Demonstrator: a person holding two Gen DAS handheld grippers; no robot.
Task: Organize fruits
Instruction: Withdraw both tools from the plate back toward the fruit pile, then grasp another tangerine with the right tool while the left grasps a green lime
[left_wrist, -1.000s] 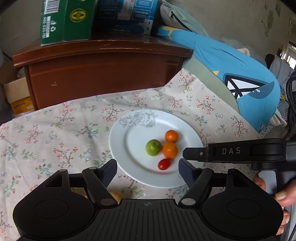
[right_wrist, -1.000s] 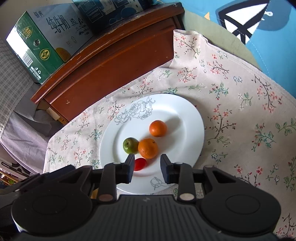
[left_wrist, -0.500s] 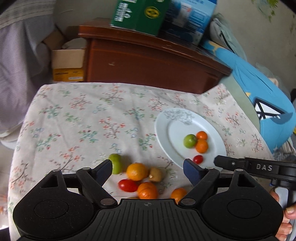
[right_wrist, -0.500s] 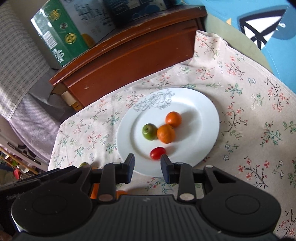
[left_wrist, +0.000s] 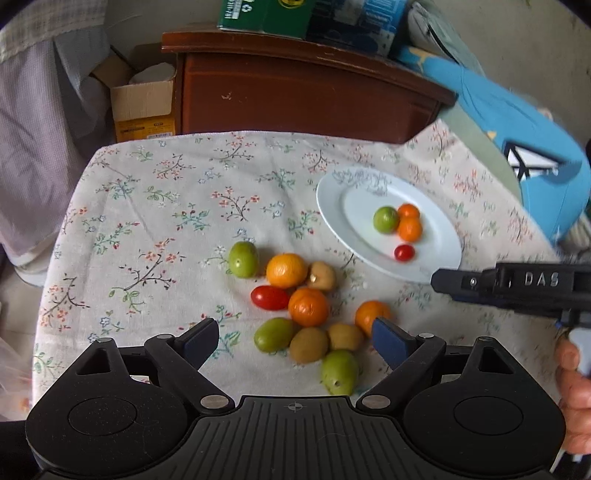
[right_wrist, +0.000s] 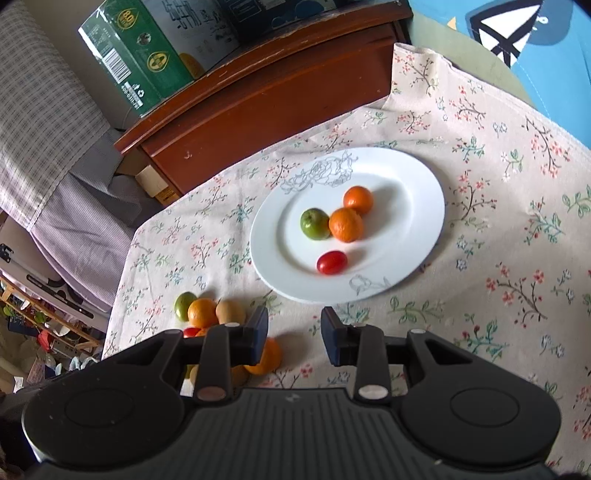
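Observation:
A white plate (left_wrist: 436, 251) (right_wrist: 413, 177) on the floral cloth holds a green fruit (right_wrist: 314, 223), two small oranges (right_wrist: 346, 224) and a red cherry tomato (right_wrist: 331, 262). A loose pile of fruit lies on the cloth to its left: oranges (left_wrist: 286, 270), green fruits (left_wrist: 243, 259), a red tomato (left_wrist: 269, 297) and brownish fruits (left_wrist: 308, 345). My left gripper (left_wrist: 295, 341) is open and empty, above the pile's near side. My right gripper (right_wrist: 294, 330) is open a little and empty, between pile and plate; it also shows in the left wrist view (left_wrist: 517, 286).
A dark wooden cabinet (left_wrist: 303, 96) stands behind the table with green and blue cartons (right_wrist: 136, 55) on top. A blue cushion (left_wrist: 524, 147) lies at the right. An open cardboard box (left_wrist: 142, 107) sits left of the cabinet.
My left gripper has swung back and left, from over the plate to over the loose fruit pile. My right gripper has drawn back from the plate; the pile now shows at its left.

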